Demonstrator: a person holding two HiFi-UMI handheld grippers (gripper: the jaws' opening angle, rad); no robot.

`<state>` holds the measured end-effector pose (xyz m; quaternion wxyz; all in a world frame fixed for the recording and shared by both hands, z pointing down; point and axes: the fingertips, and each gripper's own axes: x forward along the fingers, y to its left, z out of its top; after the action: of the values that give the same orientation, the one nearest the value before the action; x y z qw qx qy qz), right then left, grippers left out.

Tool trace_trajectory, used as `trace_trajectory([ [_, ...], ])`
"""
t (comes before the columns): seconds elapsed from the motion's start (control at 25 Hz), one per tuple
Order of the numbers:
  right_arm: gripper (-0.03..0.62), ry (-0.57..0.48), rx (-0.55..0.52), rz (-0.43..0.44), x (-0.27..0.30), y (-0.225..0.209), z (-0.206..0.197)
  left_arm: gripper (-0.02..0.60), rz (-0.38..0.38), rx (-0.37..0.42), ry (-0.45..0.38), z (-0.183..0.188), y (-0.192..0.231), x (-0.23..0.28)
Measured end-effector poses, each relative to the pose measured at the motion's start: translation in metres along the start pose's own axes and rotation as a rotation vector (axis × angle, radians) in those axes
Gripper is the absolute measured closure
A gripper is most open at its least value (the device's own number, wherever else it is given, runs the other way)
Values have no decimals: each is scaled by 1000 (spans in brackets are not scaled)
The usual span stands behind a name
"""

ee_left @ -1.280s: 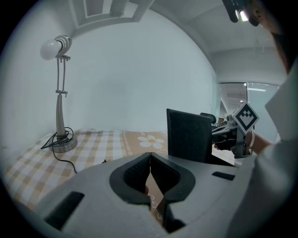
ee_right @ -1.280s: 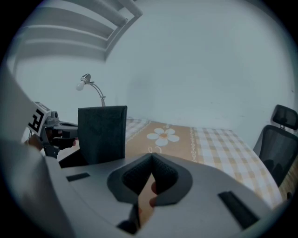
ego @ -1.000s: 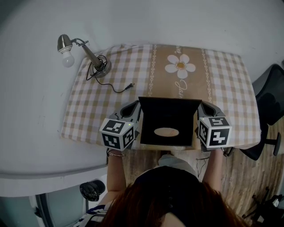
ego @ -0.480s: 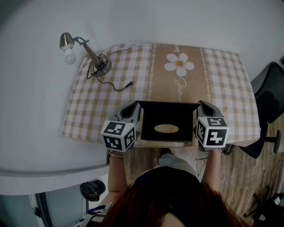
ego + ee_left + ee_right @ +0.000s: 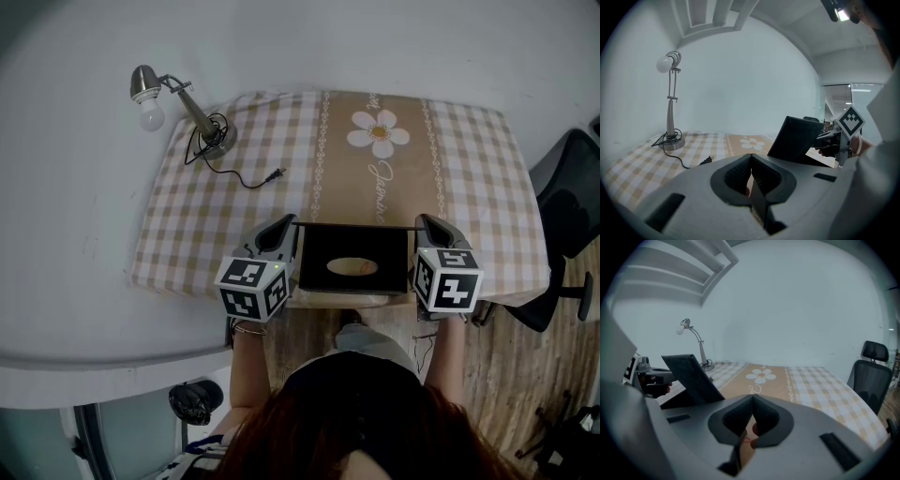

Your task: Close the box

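A black box [image 5: 354, 267] with an oval patch on its dark top panel sits at the near edge of the table, and that panel, the lid [image 5: 800, 139], stands tilted. My left gripper [image 5: 286, 228] is at the box's left side, shut on a thin black edge [image 5: 757, 199] of the box. At the right side, my right gripper [image 5: 424, 225] is likewise shut on a thin edge [image 5: 736, 446]. The right gripper view shows the slanted lid [image 5: 691, 378] with the left gripper [image 5: 649, 376] behind it.
A checked tablecloth [image 5: 234, 225] with a daisy print [image 5: 380, 131] covers the table. A desk lamp [image 5: 178, 103] with a loose cord and plug [image 5: 267, 178] stands at the far left. A black office chair [image 5: 567, 197] is off the right edge.
The lid's far edge has come down towards me, so the dark panel looks shorter. Both grippers shifted slightly with it and stayed shut.
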<state>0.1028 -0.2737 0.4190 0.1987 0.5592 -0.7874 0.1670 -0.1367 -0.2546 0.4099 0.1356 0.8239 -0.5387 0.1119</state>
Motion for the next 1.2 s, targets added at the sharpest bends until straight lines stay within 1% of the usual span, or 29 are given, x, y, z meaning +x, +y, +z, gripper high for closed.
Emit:
trace_trajectory([
  [0.6, 577, 5, 15, -11, -9, 3, -14, 554, 9, -38, -11, -11, -5, -9],
  [1.2, 577, 16, 18, -23, -23, 11, -28, 554, -21, -83, -10, -24, -11, -21],
])
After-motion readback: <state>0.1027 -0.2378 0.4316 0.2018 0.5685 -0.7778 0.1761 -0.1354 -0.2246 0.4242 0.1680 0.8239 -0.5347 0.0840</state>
